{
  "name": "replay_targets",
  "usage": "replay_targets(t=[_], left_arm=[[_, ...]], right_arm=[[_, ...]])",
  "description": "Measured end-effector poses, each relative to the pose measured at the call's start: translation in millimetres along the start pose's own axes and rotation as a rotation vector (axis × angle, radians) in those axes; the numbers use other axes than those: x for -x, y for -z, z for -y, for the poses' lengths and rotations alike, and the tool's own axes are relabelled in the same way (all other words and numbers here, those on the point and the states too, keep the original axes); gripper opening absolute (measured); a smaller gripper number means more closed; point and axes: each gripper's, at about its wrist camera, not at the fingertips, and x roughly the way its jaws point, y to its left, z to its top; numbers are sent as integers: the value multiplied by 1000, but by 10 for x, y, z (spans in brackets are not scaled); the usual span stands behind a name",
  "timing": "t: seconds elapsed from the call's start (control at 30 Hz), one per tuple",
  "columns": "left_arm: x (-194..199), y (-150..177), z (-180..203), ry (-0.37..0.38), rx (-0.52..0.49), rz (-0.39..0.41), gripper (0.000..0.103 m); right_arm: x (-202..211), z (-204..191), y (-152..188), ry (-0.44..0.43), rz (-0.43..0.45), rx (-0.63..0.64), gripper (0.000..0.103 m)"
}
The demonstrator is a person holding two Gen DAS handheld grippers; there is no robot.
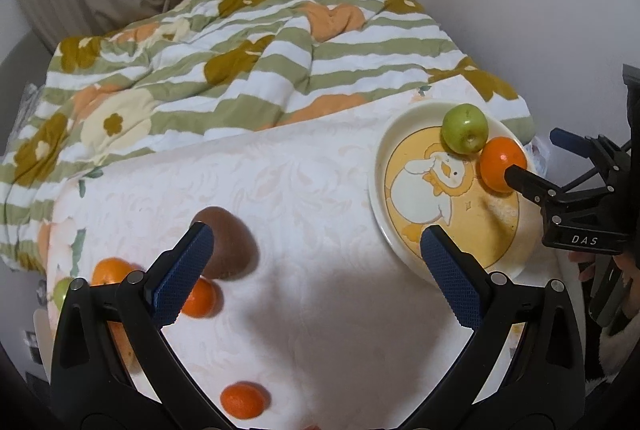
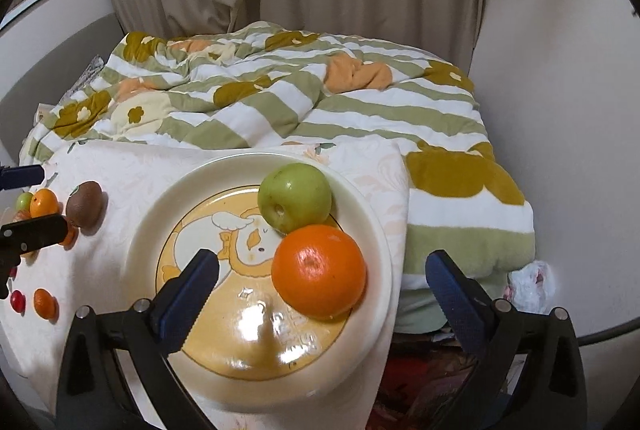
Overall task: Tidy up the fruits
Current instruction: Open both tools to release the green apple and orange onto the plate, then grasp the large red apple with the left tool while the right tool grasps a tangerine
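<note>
Green apple (image 2: 295, 197) and orange (image 2: 319, 271) already on plate (image 2: 152, 226); kiwi (image 1: 230, 248), mandarins (image 1: 243, 400) (several) left. Fingers of right gripper (image 2: 322, 292) and left gripper (image 1: 320, 272) apart, empty.

glossy glazed plate (image 2: 384, 262), shiny orange (image 2: 319, 271), quilted cloth blanket (image 2: 280, 102)

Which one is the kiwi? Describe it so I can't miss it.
Start at the duck-print plate on the white cloth. Left of it lies a cluster of loose fruit. The kiwi is nearest the plate: dull brown and egg-shaped, while its neighbours are glossy orange, green or red.
</note>
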Motion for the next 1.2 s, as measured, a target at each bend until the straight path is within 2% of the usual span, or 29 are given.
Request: replay_targets(t=[0.3, 0.53, 0.77, 0.93, 1.2], left_arm=[[544, 56, 23, -56, 20, 69, 103], [948, 185, -178, -110, 41, 101, 103], [1316, 490, -771, -144, 122, 144, 103], [1480, 716, -1275, -153, 165, 154, 103], [1477, 980, -1987, -103, 200, 109, 103]], right_arm=[[439, 6, -128, -18, -3, -6, 103], [751, -193, -247, -58, 13, -19, 103], [971, -725, -325, -64, 26, 18, 103], [1066, -1192, -339, -59, 34, -1, 103], [1045, -1941, -310, -63, 15, -10, 103]])
